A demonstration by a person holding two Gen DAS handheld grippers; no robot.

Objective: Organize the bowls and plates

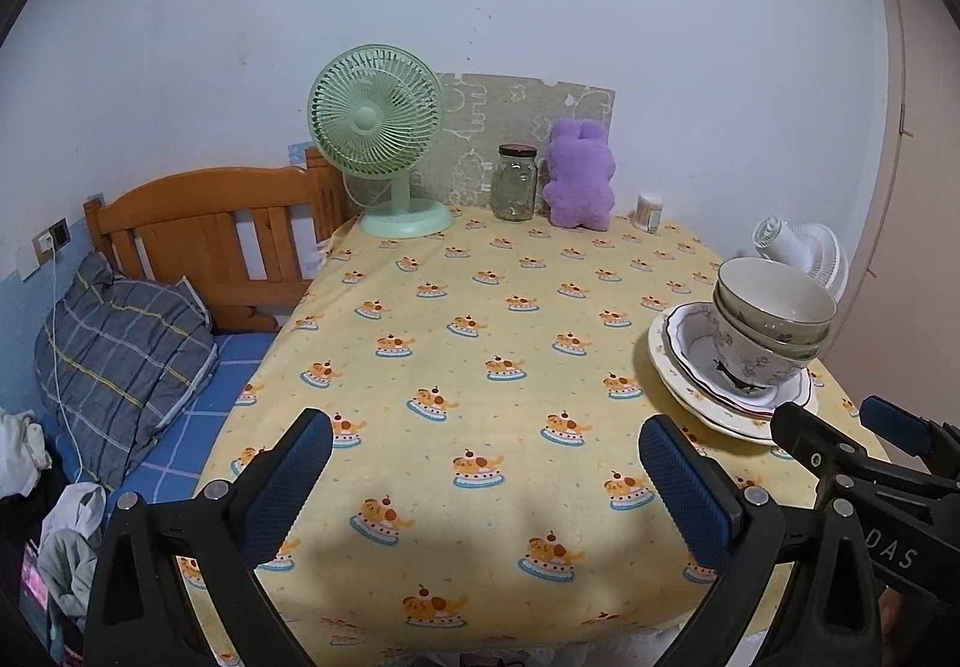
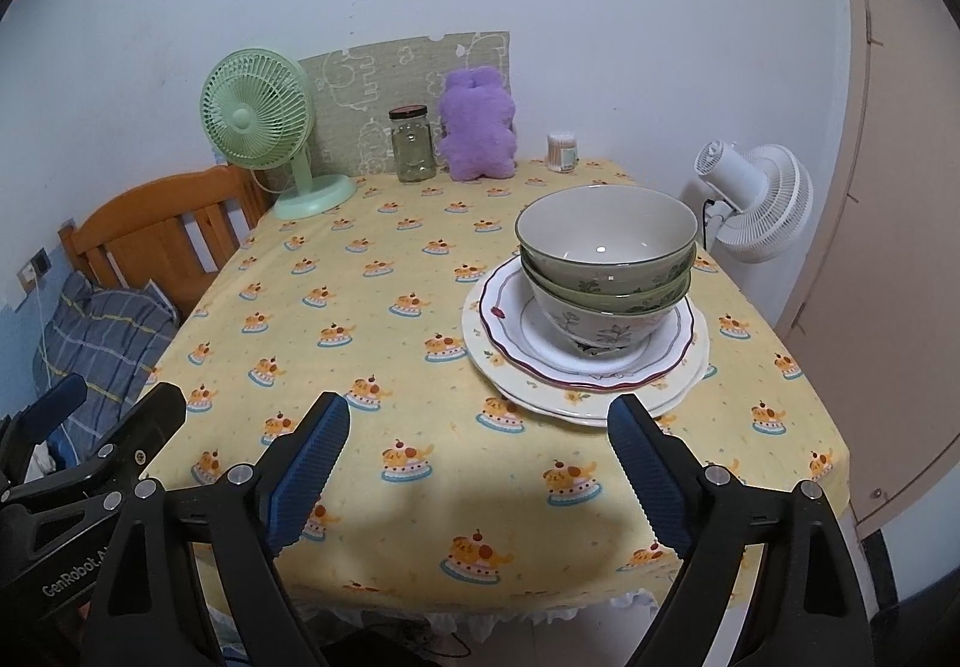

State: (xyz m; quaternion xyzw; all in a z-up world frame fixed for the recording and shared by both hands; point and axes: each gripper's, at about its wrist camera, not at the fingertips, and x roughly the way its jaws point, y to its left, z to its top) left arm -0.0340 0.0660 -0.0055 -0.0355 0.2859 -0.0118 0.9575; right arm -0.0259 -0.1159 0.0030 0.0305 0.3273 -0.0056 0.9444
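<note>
Three nested bowls [image 2: 606, 271] stand on a stack of plates [image 2: 510, 319] at the right side of the yellow tablecloth [image 2: 372, 319]. The top bowls are green, the bottom one white with flowers. The stack also shows in the left wrist view, with its bowls [image 1: 771, 325] and plates [image 1: 678, 367]. My right gripper [image 2: 480, 427] is open and empty, just in front of the plates. My left gripper [image 1: 486, 445] is open and empty over the table's near middle, left of the stack. The right gripper also shows at the right edge of the left wrist view [image 1: 834, 427].
At the table's back stand a green fan [image 2: 258, 127], a glass jar [image 2: 413, 145], a purple plush toy [image 2: 477, 127] and a cotton swab box [image 2: 563, 151]. A white fan [image 2: 756, 199] stands off the right edge. A wooden bed [image 1: 210, 235] with a pillow [image 1: 120, 343] lies left.
</note>
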